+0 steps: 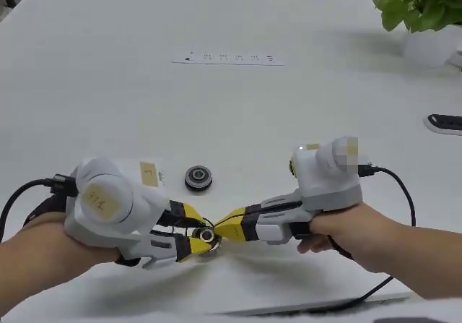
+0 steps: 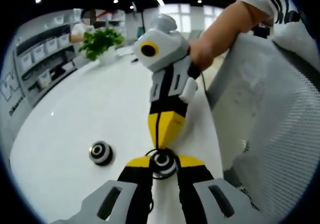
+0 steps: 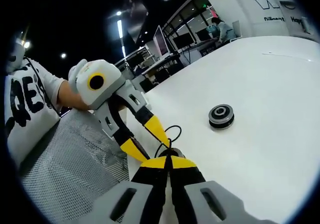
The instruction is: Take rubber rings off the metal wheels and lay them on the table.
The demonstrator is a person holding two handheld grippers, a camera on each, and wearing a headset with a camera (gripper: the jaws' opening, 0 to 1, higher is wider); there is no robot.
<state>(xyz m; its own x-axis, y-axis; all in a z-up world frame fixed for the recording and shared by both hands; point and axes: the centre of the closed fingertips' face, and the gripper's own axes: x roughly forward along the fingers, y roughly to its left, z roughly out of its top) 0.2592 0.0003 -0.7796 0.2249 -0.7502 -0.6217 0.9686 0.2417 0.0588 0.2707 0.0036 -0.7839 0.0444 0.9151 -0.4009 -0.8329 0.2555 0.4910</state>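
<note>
the left gripper point(image 2: 164, 162) is clamping a small metal wheel point(image 2: 164, 164) between its two yellow-tipped jaws, which are sitting on either side of it just above the white table point(image 1: 238, 121). in the head view the same gripper point(image 1: 198, 230) is reaching in from the left, with the wheel point(image 1: 207, 236) at its tips near the table's front edge. the right gripper point(image 3: 170, 163) is coming at it from the opposite side, its jaws squeezed together and pinching a thin black rubber ring point(image 3: 179, 130), which is looping out past the tips towards the wheel. in the left gripper view the right gripper point(image 2: 165, 134) is pointing straight down at the wheel, tip almost touching it. a second wheel point(image 1: 198, 178), with its black band in place, is lying flat on the table just beyond the two grippers. farther back a socket strip point(image 1: 227, 58) is sitting flush in the tabletop, and a potted plant point(image 1: 422, 9) is standing at the far right corner.
</note>
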